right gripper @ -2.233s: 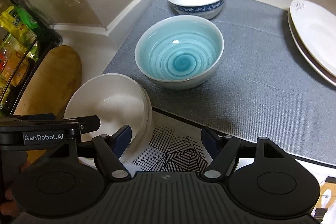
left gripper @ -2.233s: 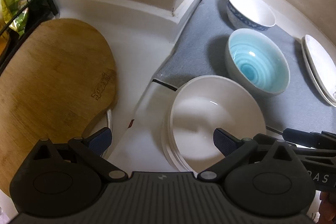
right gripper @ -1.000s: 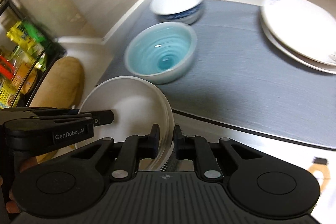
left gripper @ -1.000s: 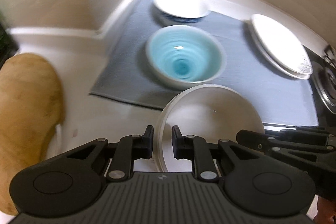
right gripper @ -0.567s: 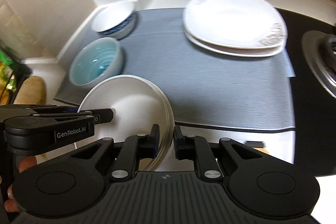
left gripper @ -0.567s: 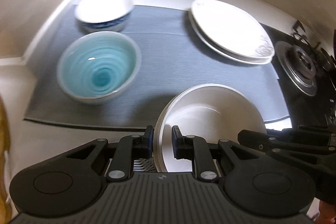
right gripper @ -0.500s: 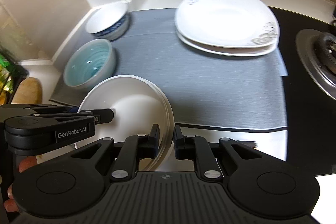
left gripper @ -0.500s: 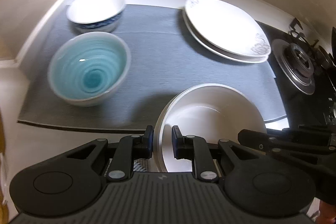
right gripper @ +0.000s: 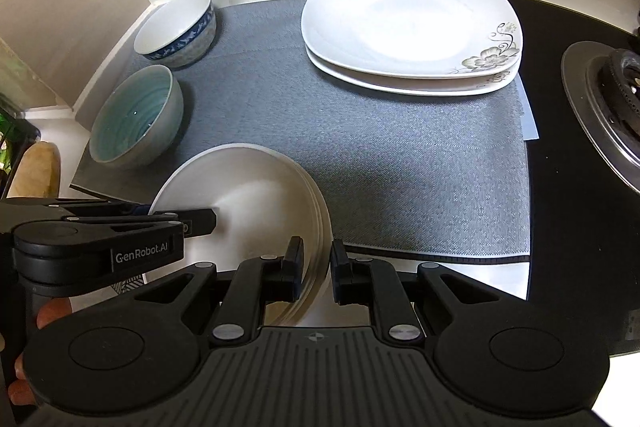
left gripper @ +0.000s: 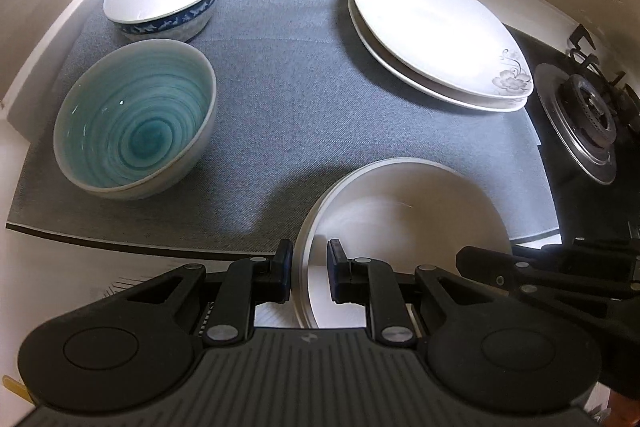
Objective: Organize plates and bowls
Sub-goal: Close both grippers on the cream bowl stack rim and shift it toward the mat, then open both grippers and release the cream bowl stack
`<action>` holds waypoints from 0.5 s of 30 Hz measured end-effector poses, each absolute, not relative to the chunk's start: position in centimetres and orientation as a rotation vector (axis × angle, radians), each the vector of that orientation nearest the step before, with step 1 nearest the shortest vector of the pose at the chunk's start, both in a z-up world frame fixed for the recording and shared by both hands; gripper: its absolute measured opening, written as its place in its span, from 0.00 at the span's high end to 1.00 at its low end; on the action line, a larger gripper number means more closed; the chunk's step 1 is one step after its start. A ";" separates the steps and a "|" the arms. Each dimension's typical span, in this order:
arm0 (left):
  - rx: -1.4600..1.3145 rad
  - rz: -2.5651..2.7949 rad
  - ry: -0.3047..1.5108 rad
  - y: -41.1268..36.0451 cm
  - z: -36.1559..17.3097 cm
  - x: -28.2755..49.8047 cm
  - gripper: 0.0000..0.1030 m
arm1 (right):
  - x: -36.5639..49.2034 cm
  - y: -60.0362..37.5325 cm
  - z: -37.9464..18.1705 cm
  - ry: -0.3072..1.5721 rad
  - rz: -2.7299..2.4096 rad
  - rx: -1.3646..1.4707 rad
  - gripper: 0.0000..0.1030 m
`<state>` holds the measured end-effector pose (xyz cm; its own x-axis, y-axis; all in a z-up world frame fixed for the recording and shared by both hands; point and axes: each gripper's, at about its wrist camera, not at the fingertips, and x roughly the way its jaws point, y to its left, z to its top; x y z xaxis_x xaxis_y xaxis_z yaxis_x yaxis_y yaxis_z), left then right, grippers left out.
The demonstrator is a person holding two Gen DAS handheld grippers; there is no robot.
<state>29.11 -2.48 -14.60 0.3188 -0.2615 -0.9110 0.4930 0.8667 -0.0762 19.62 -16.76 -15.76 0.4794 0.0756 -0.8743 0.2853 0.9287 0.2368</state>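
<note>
Left wrist view: left gripper [left gripper: 307,277] clamps the near-left rim of the white plate stack [left gripper: 404,223]; right gripper [right gripper: 317,273] clamps the opposite rim. Stack hangs over the grey mat [left gripper: 304,99]. Likely heavy, stiff, glazed-slippery, breakable; opposite-rim grips suit it.

mat [left gripper: 320,99] on counter: two bowls [left gripper: 136,123] at left, one behind the other; stacked plates [left gripper: 436,35] at back right; burner [left gripper: 588,115] right of mat.
</note>
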 end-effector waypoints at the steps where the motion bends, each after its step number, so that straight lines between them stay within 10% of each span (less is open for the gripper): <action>1: 0.232 -0.501 1.148 -2.6 -14.7 29.1 0.81 | 19.8 -16.9 -15.8 1.072 -0.130 0.375 0.85; 10: 0.243 -0.495 1.171 -3.2 -15.7 29.2 0.81 | 20.0 -17.7 -16.7 1.107 -0.117 0.375 0.85; 12: 0.243 -0.478 1.168 -3.1 -15.9 29.2 0.72 | 20.0 -17.8 -16.8 1.109 -0.114 0.377 0.85; 15: 0.236 -0.468 1.146 -2.7 -15.7 29.0 0.27 | 20.1 -17.7 -16.9 1.108 -0.107 0.371 0.85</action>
